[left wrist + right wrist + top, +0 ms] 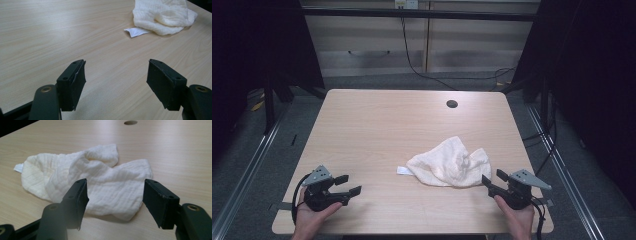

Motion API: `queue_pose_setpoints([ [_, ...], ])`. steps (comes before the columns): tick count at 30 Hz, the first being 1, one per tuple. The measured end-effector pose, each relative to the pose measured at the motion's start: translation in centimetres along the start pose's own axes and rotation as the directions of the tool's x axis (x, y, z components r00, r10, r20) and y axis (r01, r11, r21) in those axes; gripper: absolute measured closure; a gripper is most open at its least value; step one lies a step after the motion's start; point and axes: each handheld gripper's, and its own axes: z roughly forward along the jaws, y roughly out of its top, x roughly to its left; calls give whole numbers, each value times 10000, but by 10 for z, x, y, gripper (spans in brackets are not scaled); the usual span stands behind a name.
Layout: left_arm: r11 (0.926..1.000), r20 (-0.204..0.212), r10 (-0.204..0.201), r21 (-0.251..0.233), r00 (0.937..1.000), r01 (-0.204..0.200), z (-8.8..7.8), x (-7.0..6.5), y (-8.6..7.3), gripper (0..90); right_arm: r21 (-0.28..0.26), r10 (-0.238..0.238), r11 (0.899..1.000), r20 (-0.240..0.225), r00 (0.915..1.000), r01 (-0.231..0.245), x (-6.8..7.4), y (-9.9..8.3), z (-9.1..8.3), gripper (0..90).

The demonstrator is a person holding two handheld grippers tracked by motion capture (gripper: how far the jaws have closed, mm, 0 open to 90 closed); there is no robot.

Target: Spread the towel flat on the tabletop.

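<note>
From the high view, a crumpled white cloth (449, 163) lies on the wooden table (377, 130), toward its right near corner, a small white tag (404, 170) poking out at its left edge. The left gripper (348, 185) rests near the table's left near corner, jaws spread, well apart from the cloth; the right gripper (493, 178) sits just beside the cloth's right end — jaws spread, gripping nothing.

In the left gripper view, the jaws gape over bare wood, the cloth far ahead.

In the right gripper view, the parted jaws frame the cloth's near edge — a round hole (130, 122) marks the table's far edge.
</note>
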Motion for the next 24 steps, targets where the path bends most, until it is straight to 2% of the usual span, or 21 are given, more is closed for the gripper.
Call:
queue_pose_setpoints([
  [5, 9998, -1, -121, 151, 9999, 121, 4, 2, 0, 328, 1, -3, 10000, -60, 10000, 3, -2, 0, -1, 361],
  [7, 9995, -138, -109, 299, 9998, 113, 6, 1, 0, 329, 212, 31, 9998, -154, 9999, -28, -3, 0, -1, 382],
  [9, 9993, -5, -92, 371, 10000, 92, 9, 0, 0, 327, 635, -68, 9979, -390, 9992, 93, -4, -1, 2, 411],
  [14, 9994, 62, -39, 347, 10000, 36, 11, -3, 2, 320, 782, -183, 9967, -663, 9976, 234, -2, 0, 3, 426],
  [15, 9995, 104, -3, 328, 9999, -1, 12, -4, 3, 316, 987, -250, 9945, -992, 9948, 348, 0, 1, 5, 421],
  [17, 9993, 141, 45, 376, 9999, -50, 12, -5, 3, 315, 1118, -340, 9926, -1097, 9934, 464, 2, 2, 7, 437],
  [18, 9989, 219, 178, 441, 9996, -187, 14, -6, 3, 315, 1149, -594, 9906, -1257, 9903, 740, 7, 6, 8, 455],
  [19, 9989, 219, 178, 441, 9996, -187, 14, -6, 3, 315, 1149, -594, 9906, -1257, 9903, 740, 7, 6, 8, 455],
  [20, 9985, 219, 247, 474, 9995, -257, 15, -6, 4, 315, 1107, -922, 9880, -1375, 9862, 1078, 13, 15, 12, 464],
  [24, 9988, 257, 152, 452, 9996, -163, 17, -6, 5, 315, 996, -1073, 9873, -1586, 9815, 1240, 18, 28, 19, 486],
])
